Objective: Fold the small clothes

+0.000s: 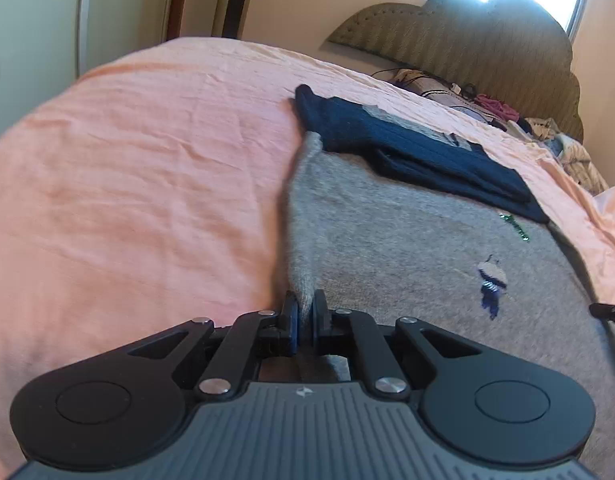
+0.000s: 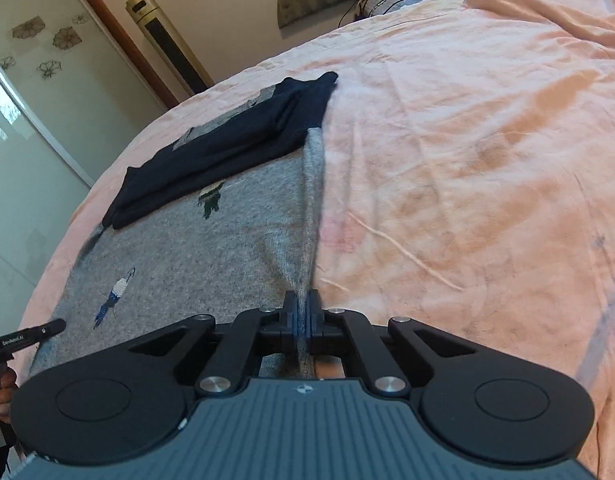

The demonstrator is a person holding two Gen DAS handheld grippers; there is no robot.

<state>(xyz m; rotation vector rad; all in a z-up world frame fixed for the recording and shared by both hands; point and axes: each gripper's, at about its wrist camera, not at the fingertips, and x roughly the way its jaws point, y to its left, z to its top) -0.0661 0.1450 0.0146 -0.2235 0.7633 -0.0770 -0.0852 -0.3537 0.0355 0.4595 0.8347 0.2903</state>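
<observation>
A grey knit sweater (image 1: 407, 248) with small embroidered figures lies flat on the pink bedsheet (image 1: 147, 168). Its navy sleeves (image 1: 419, 156) are folded across the far part. My left gripper (image 1: 305, 316) is shut on the sweater's near left edge, which rises as a ridge into the pads. In the right wrist view the sweater (image 2: 195, 256) lies left of centre, navy sleeves (image 2: 235, 136) beyond. My right gripper (image 2: 302, 314) is shut on the sweater's near right edge. The left gripper's tip (image 2: 39, 330) shows at the sweater's other corner, and the right gripper's tip (image 1: 609, 312) shows in the left view.
A padded headboard (image 1: 467, 40) stands at the far end with loose clothes (image 1: 555, 136) and cables piled by it. A tall tower fan (image 2: 167, 40) and a wardrobe door (image 2: 35, 80) stand beside the bed. Pink sheet (image 2: 487, 160) stretches to the right.
</observation>
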